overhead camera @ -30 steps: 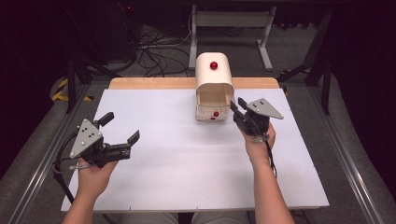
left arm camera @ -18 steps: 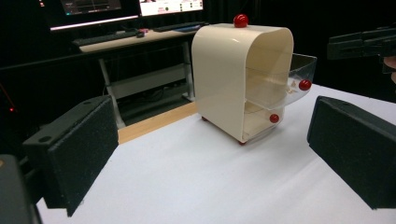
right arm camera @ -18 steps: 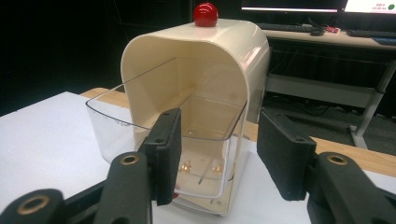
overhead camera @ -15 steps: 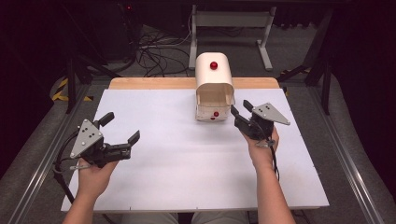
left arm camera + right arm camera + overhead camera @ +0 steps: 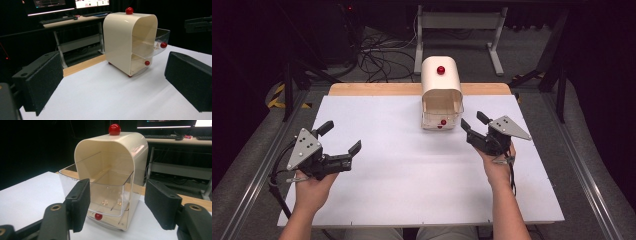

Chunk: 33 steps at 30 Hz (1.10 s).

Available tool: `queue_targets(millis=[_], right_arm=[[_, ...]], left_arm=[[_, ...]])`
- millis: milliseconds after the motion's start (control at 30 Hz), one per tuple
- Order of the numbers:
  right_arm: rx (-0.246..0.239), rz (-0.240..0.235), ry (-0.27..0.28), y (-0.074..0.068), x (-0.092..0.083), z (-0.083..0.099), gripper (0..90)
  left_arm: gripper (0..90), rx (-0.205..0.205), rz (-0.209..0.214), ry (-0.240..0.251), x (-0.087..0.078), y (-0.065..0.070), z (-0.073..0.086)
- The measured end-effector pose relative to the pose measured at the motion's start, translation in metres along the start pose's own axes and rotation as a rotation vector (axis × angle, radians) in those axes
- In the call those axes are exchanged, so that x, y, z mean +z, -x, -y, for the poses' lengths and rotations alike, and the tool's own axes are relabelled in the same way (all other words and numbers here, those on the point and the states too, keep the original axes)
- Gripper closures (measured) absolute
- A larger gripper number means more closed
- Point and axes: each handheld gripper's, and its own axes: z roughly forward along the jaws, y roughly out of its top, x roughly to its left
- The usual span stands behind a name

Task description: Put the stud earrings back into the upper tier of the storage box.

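Black hand-held gripper (image 5: 474,127), grey plate (image 5: 510,127)

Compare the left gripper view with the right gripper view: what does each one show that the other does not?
Left gripper view alone: the cabinet's closed cream side wall and the drawer's red knob. Right gripper view alone: the inside of the pulled-out clear drawer, seen from the front. Shared: the cream cabinet, its red top knob, the lower red knob and the white table.

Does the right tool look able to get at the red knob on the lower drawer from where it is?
Probably yes. The right tool sits open beside the cream cabinet, nothing between them, but the pulled-out clear drawer overhangs the lower red knob, so it would likely need a low approach.
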Motion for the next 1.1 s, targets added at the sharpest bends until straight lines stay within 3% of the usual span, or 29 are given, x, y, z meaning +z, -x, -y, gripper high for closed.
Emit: queue_targets(millis=[467, 733, 1100], right_arm=[[0.008, -0.026, 0.025, 0.006, -0.013, 0.006, 27.6], [0.057, -0.095, 0.042, 0.008, -0.019, 0.008, 24.6], [0.032, -0.145, 0.075, 0.009, -0.029, 0.011, 16.4]], left_arm=[[2.6, -0.003, -0.004, 0.0, -0.002, -0.001, 0.0], [2.6, -0.003, -0.004, -0.001, -0.001, 0.0, 0.001], [2.6, -0.002, -0.003, -0.001, -0.001, -0.001, 0.001]])
